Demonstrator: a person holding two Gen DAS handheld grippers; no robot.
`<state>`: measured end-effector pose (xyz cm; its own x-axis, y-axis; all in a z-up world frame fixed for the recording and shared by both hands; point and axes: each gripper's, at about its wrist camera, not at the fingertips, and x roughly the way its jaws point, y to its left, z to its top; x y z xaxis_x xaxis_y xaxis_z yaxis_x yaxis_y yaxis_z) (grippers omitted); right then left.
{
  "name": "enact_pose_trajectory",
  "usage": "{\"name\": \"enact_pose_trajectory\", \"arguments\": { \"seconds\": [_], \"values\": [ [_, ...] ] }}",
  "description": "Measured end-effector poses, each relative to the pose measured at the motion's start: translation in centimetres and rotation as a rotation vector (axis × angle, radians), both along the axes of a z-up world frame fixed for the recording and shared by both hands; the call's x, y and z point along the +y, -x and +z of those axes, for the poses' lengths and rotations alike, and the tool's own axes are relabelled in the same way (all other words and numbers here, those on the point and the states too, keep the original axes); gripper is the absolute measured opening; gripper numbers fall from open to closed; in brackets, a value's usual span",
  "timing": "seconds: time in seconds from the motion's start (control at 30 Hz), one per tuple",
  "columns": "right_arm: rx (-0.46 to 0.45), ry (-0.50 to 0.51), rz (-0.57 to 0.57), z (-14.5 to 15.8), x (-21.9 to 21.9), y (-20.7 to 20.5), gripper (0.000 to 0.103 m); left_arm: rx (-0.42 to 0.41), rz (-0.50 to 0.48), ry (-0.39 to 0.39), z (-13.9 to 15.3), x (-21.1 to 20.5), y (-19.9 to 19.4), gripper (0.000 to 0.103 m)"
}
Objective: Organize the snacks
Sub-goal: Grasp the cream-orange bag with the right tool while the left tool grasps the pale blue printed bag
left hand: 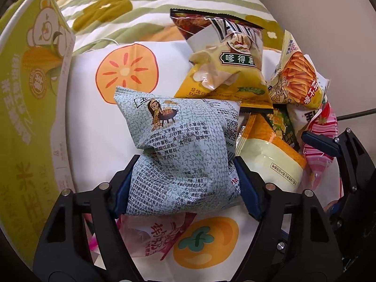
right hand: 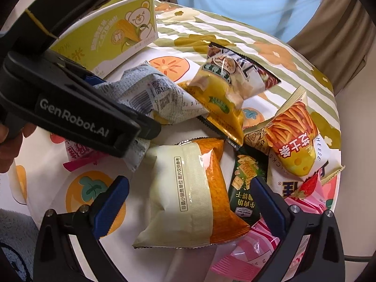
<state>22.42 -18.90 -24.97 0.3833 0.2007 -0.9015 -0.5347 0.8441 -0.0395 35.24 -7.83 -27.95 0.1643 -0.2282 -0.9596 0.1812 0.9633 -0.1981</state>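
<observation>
Presently the left gripper (left hand: 181,178) pinches the grey packet (left hand: 181,145) at its waist, above the bed's pile; puffed film could slide free, or its corner drag the yellow bag (left hand: 225,75). The right gripper (right hand: 190,206) stands spread over the orange-and-cream bag (right hand: 188,192). Only the right view shows the green cracker pack (right hand: 246,183) whole.

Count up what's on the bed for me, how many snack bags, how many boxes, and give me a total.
Snack bags: 8 (grey-blue bag, yellow barbecue bag, cheese stick bag, cream and orange bag, dark green cracker bag, pink striped bag, white bag, pink-print bag)
Boxes: 1 (green corn box)
Total: 9
</observation>
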Motion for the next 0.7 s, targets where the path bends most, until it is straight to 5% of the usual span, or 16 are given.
{"name": "enact_pose_trajectory", "arguments": {
  "seconds": [0.4, 0.7],
  "values": [
    [-0.006, 0.044, 0.025, -1.4, 0.7, 0.5, 0.085, -0.051, -0.002, 0.000, 2.5, 0.0, 1.7, 0.071],
    [-0.019, 0.055, 0.039, -1.8, 0.5, 1.0, 0.063, -0.082, 0.002, 0.000, 4.1, 0.2, 3.0, 0.071]
  ]
}}
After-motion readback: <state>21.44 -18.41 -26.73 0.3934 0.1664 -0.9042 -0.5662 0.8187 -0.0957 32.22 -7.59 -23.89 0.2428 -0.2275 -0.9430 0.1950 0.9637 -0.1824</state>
